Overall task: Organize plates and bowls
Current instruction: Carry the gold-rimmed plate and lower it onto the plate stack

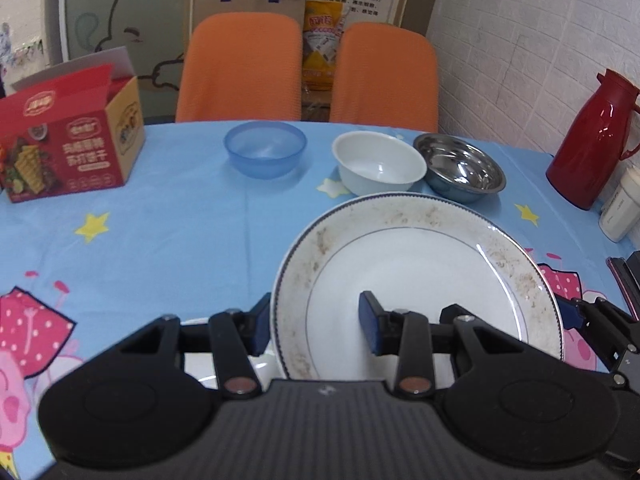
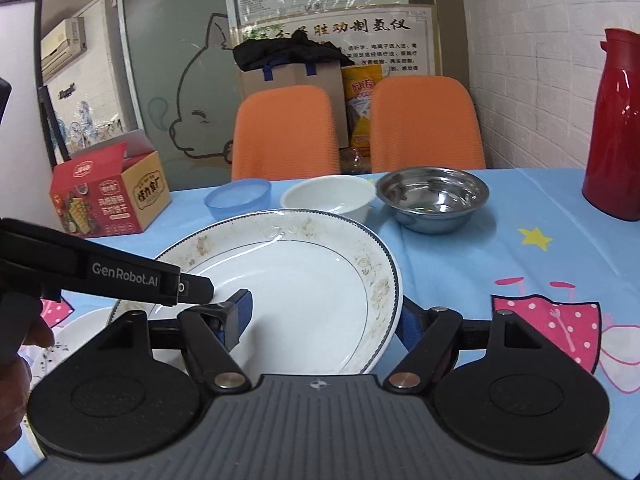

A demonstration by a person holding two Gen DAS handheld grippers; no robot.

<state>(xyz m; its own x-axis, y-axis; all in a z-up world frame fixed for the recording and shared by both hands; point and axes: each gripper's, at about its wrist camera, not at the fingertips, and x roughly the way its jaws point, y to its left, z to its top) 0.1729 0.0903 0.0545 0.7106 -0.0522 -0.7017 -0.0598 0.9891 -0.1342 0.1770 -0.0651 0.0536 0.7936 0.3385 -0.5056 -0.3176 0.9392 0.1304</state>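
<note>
A large white plate [image 1: 416, 268] with a blue rim line is held tilted above the blue tablecloth. My left gripper [image 1: 316, 326] straddles its left rim, one finger under, one on top, wide apart. My right gripper [image 2: 324, 316] straddles its right rim [image 2: 320, 272] the same way. Whether either grips the plate I cannot tell. Another white plate [image 2: 76, 336] lies below at the left. A blue plastic bowl [image 1: 265, 148], a white bowl [image 1: 378, 162] and a steel bowl [image 1: 460, 166] stand in a row behind.
A red snack carton [image 1: 68, 136] stands at the table's far left. A red thermos jug [image 1: 592, 140] and a white container [image 1: 620, 208] stand at the right by the wall. Two orange chairs [image 1: 240, 68] are behind the table.
</note>
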